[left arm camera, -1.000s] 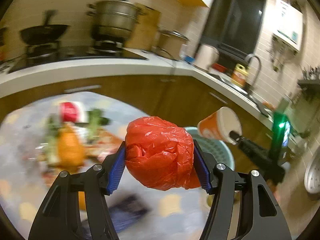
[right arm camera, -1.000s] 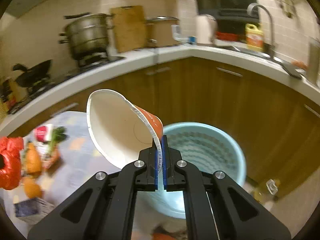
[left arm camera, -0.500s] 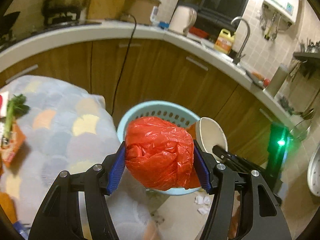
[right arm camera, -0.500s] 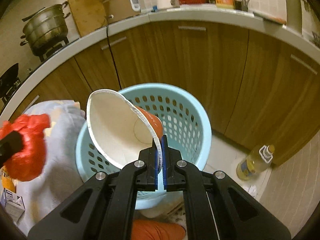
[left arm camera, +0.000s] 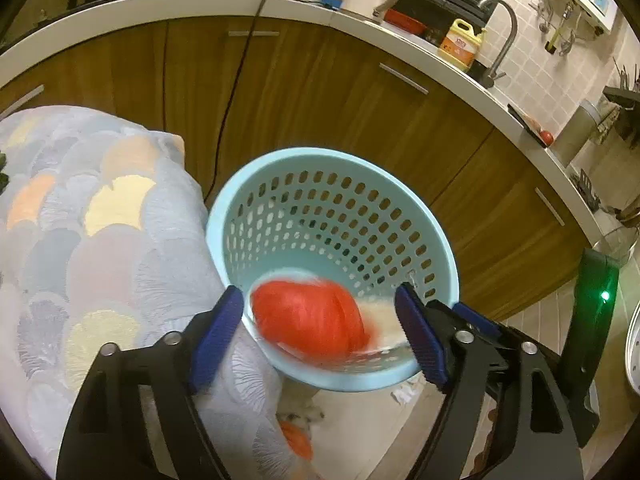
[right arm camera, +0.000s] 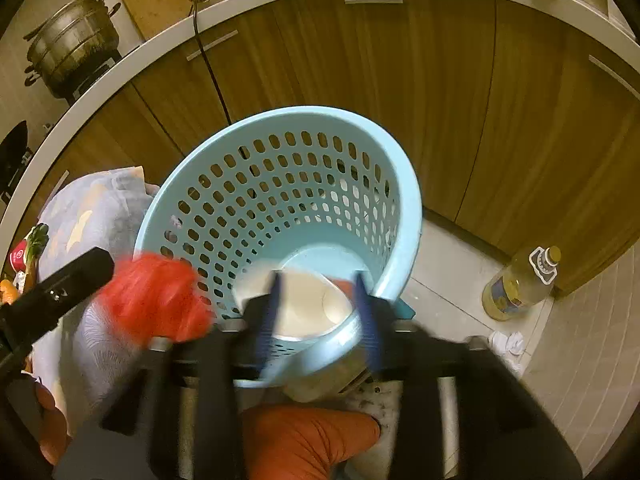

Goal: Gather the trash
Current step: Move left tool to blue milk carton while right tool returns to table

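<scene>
A light blue perforated basket [left arm camera: 256,184] stands on the floor by the wooden cabinets; it also shows in the right wrist view [right arm camera: 408,192]. My left gripper [left arm camera: 320,328] is open above its near rim. The crumpled red plastic bag [left arm camera: 308,324] is blurred and free between the jaws, falling at the rim; it also shows in the right wrist view [right arm camera: 156,300]. My right gripper [right arm camera: 320,312] is open over the basket. The white and orange paper cup [right arm camera: 304,304] is blurred, loose between its jaws, dropping into the basket.
A table with a pastel scallop-pattern cloth [left arm camera: 80,240] sits left of the basket. An oil bottle [right arm camera: 520,284] and crumpled tissue [right arm camera: 506,342] lie on the tiled floor to the right. A black cord [left arm camera: 236,76] hangs down the cabinets.
Both grippers moved over the basket and opened. The red bag and the paper cup left the jaws and are falling toward the basket.
</scene>
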`<state>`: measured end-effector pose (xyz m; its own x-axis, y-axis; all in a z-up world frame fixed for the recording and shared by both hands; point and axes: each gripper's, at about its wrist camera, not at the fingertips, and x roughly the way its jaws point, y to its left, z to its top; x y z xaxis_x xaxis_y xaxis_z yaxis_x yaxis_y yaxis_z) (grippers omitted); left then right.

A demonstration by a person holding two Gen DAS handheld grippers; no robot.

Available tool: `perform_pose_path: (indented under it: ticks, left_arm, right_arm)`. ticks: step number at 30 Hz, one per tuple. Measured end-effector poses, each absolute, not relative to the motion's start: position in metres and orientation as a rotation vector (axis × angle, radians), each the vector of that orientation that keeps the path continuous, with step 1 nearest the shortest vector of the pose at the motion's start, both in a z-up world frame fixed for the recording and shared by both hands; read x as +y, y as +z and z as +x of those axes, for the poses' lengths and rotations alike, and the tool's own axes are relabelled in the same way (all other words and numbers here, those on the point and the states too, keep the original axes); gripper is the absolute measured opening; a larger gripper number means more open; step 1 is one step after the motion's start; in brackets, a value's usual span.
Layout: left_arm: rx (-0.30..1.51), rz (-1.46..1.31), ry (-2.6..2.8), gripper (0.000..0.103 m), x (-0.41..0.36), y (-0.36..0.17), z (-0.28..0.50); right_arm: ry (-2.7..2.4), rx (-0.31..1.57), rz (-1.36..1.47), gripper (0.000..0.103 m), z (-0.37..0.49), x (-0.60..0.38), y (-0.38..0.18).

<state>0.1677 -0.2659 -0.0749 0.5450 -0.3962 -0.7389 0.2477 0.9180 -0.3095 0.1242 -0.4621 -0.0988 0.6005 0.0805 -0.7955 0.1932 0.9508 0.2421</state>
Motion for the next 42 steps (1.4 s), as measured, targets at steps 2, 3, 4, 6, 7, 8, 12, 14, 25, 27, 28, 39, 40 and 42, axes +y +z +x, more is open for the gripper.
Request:
perform_pose_path:
  ticks: [2, 3, 4, 6, 7, 8, 12, 14, 25, 27, 28, 39, 40, 42]
  left_arm:
    - [0.914, -0.178, -0.389, 0.077, -0.263, -0.073, 0.165]
    - [0.910, -0.179, -0.390, 0.077, -0.262, -0.073, 0.163]
    - [0.907, -0.179, -0.389, 0.077, -0.261, -0.072, 0.161]
    - [0.896, -0.187, -0.386, 0.077, -0.257, -0.068, 0.158]
    - [0.892, -0.194, -0.388, 0.077, -0.255, -0.067, 0.155]
    - [0.888, -0.200, -0.389, 0.077, -0.252, -0.064, 0.153]
    - [0.848, -0.210, -0.385, 0.077, -0.239, -0.051, 0.139]
    - [0.818, -0.210, -0.386, 0.077, -0.231, -0.041, 0.129]
    - [0.644, -0.148, -0.293, 0.077, -0.157, 0.019, 0.052]
    - [0.622, -0.147, -0.256, 0.077, -0.135, 0.025, 0.036]
    - [0.613, -0.147, -0.228, 0.077, -0.120, 0.026, 0.027]
    - [0.656, -0.192, -0.083, 0.085, -0.003, 0.000, -0.027]
    - [0.669, -0.187, -0.087, 0.085, 0.002, -0.005, -0.028]
    - [0.693, -0.185, -0.126, 0.085, 0.006, -0.013, -0.029]
  right_arm:
    - [-0.068, 0.917, 0.310, 0.046, 0.122, -0.462, -0.095]
    - [-0.067, 0.911, 0.310, 0.046, 0.120, -0.461, -0.092]
    - [-0.071, 0.902, 0.307, 0.046, 0.118, -0.460, -0.089]
    - [-0.073, 0.887, 0.296, 0.046, 0.115, -0.459, -0.083]
    - [-0.071, 0.872, 0.284, 0.046, 0.112, -0.456, -0.078]
    - [-0.069, 0.862, 0.276, 0.046, 0.110, -0.454, -0.074]
    - [-0.046, 0.821, 0.255, 0.046, 0.103, -0.439, -0.059]
    - [-0.027, 0.802, 0.246, 0.046, 0.100, -0.430, -0.052]
    - [0.137, 0.684, 0.150, 0.046, 0.095, -0.333, -0.016]
    - [0.166, 0.667, 0.132, 0.046, 0.094, -0.312, -0.015]
    - [0.187, 0.659, 0.119, 0.046, 0.095, -0.297, -0.015]
    - [0.274, 0.669, 0.022, 0.046, 0.099, -0.202, -0.028]
    - [0.271, 0.673, 0.013, 0.046, 0.100, -0.199, -0.031]
    - [0.255, 0.681, -0.020, 0.046, 0.100, -0.193, -0.036]
